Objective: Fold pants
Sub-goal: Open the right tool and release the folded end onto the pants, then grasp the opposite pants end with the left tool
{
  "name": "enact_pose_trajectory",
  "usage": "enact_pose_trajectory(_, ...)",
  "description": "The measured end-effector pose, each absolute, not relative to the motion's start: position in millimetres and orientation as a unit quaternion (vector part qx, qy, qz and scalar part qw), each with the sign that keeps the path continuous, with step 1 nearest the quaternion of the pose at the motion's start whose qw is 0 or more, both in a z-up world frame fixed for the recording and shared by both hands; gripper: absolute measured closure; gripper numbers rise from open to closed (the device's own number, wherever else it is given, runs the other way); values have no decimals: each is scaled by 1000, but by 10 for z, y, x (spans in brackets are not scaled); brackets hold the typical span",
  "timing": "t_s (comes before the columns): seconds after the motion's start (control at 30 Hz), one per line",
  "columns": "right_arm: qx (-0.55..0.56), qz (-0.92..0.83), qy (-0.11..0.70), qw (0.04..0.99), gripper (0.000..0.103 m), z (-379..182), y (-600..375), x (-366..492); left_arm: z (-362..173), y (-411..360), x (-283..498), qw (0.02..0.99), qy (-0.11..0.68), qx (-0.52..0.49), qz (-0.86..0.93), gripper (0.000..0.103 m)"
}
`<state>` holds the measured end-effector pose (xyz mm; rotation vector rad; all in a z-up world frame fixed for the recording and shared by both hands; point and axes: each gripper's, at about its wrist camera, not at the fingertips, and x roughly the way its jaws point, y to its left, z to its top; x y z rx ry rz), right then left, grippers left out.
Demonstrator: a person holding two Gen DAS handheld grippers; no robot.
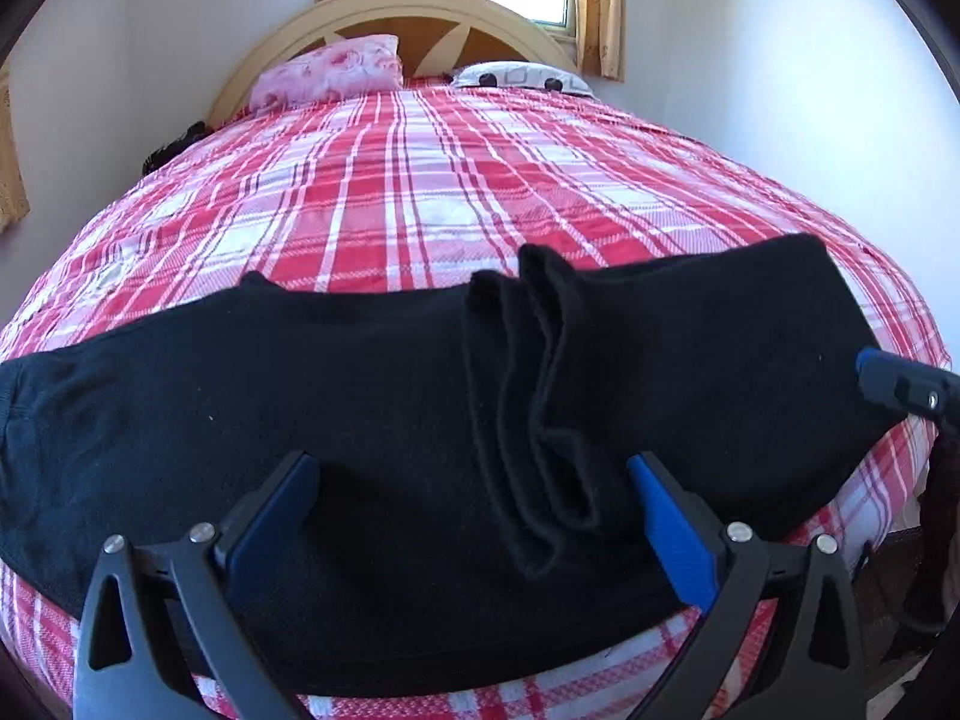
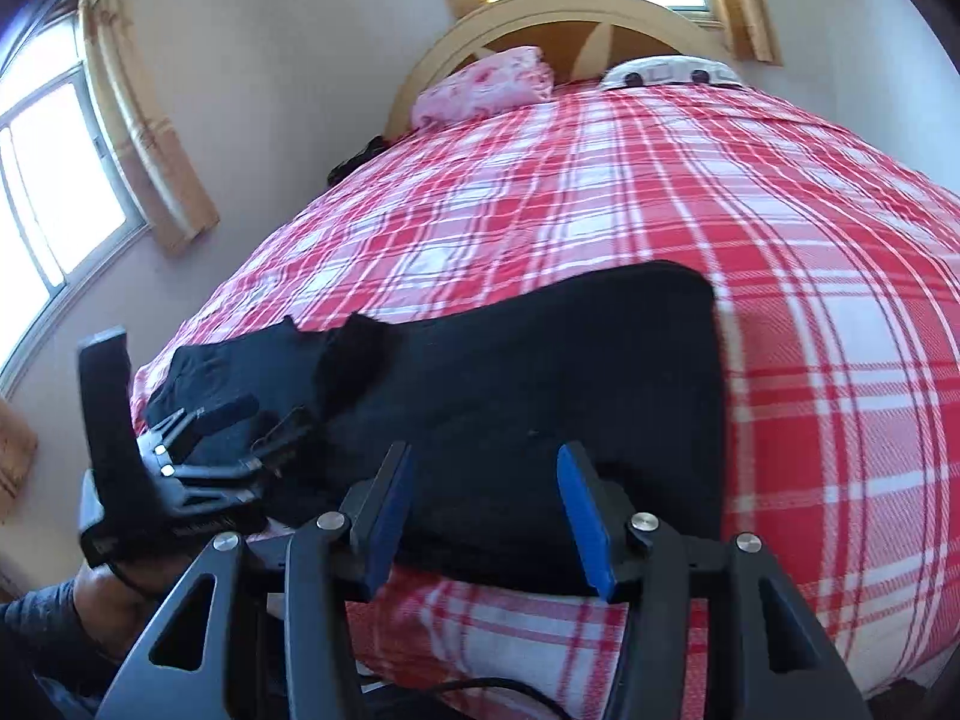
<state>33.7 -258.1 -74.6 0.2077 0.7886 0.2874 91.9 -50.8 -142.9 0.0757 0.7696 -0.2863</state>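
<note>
The soft black pants (image 1: pixel 372 396) lie flat across the near edge of the bed, stretched from left to right, and the cloth looks thick and a little fuzzy. Near the middle the cloth is bunched into a few long folds (image 1: pixel 540 420) that stand up like small waves. At the near left, the left gripper (image 1: pixel 474 516) sits low over the pants with its two flat blue finger pads (image 1: pixel 672 534) spread wide apart, so it is let go and grips nothing; the folds lie between the pads. To the right, the right gripper (image 2: pixel 486 516) hangs over the right part of the pants, close to the near edge, and its blue pads are spread apart too, holding nothing. In the right wrist view the person's bare wrist (image 2: pixel 114 600) shows at the near left, behind the left gripper. The bed is covered with a red, pink and white checked sheet (image 1: pixel 420 192) that looks woven. At the far end lie a pink flowery pillow (image 1: pixel 330 69) on the left and a white patterned pillow (image 1: pixel 522 78) on the right, under a round tan wooden headboard (image 1: pixel 420 6). Bright windows with yellow curtains (image 2: pixel 144 120) sit in pale walls.
</note>
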Motion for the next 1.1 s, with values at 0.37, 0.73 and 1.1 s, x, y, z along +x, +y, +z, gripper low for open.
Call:
enact_pose_trajectory(0.37, 127, 102, 355, 920, 51, -650, -2911, 613, -1382, -507, 938, 915, 381, 35, -130, 0)
enact_pose_trajectory(0.73, 121, 115, 395, 904, 51, -830, -2844, 1094, -1364, -434, 893, 912, 384, 26, -142, 0)
enact_pose_trajectory(1.1, 69, 108, 350, 928, 51, -683, -2713, 443, -1043, 1010, 979, 936, 348, 23, -35, 0)
